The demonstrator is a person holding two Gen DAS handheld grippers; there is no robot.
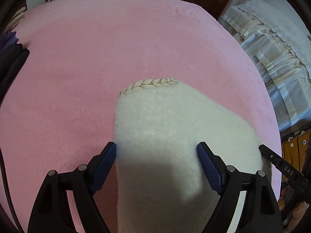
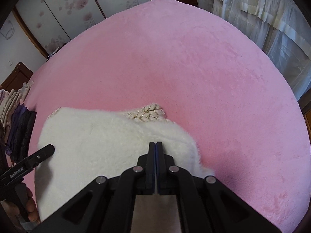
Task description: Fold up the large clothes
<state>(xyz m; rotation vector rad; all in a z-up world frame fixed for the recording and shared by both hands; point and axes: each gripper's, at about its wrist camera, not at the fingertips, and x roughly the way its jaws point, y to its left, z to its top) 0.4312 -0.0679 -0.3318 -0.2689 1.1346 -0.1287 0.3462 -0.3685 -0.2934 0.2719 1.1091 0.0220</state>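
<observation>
A white fluffy garment (image 1: pixel 165 116) (image 2: pixel 97 145) lies folded on the pink bed cover (image 1: pixel 77 58) (image 2: pixel 194 68). A cream braided trim with gold thread (image 1: pixel 151 82) (image 2: pixel 147 112) shows at its far edge. My left gripper (image 1: pixel 156 147) is open and points down over the garment's left part; its blue pads stand wide apart, one at the left edge and one over the pile. My right gripper (image 2: pixel 155 143) is shut, its tip over the garment's right part, with no fabric visible between the pads. Each view shows the other gripper's finger at the garment's side.
A pile of dark and purple clothes (image 1: pixel 9 58) (image 2: pixel 21 126) lies at the bed's left edge. Pale curtains (image 1: pixel 272 58) (image 2: pixel 272 19) hang to the right. Flowered wardrobe doors (image 2: pixel 58 9) stand behind the bed. A person's hand (image 2: pixel 31 203) holds the left gripper.
</observation>
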